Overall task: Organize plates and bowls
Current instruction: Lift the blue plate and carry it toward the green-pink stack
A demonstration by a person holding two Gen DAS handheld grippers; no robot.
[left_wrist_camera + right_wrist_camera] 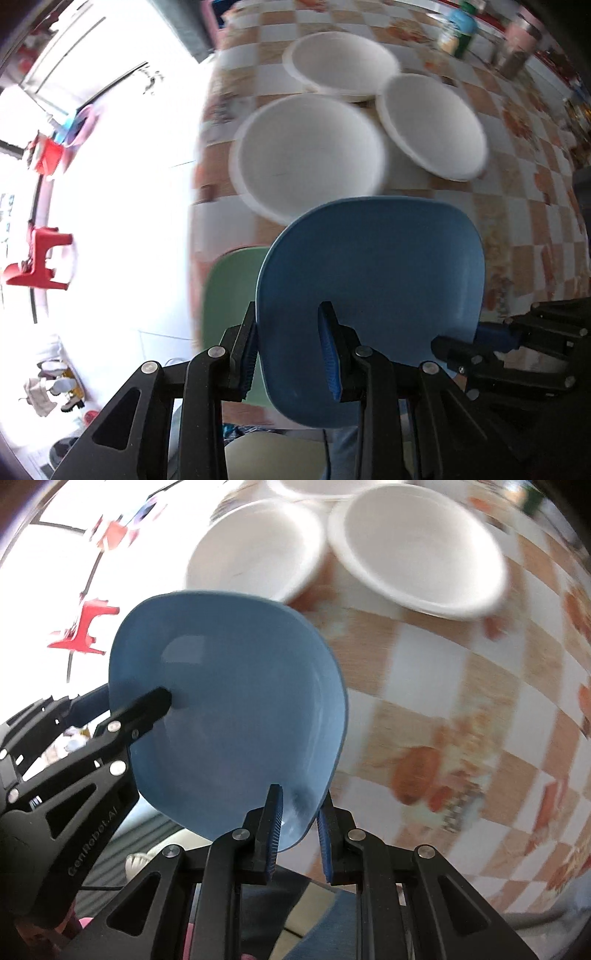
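Both claws pinch the same blue plate (pixel 369 280) and hold it up over the checkered tablecloth (pixel 517 229). The left claw (pixel 288 350) is clamped on one edge of the plate, with one pad on each face. The right claw (pixel 299 834) is clamped on another edge, and the plate tilts up and away from it. Past the left claw's tips sit three white bowls (pixel 310 155), close together on the table. Just left of the left claw, behind the blue plate, a green plate (pixel 231 295) peeks out. Far off on the left is a red stool (pixel 40 258).
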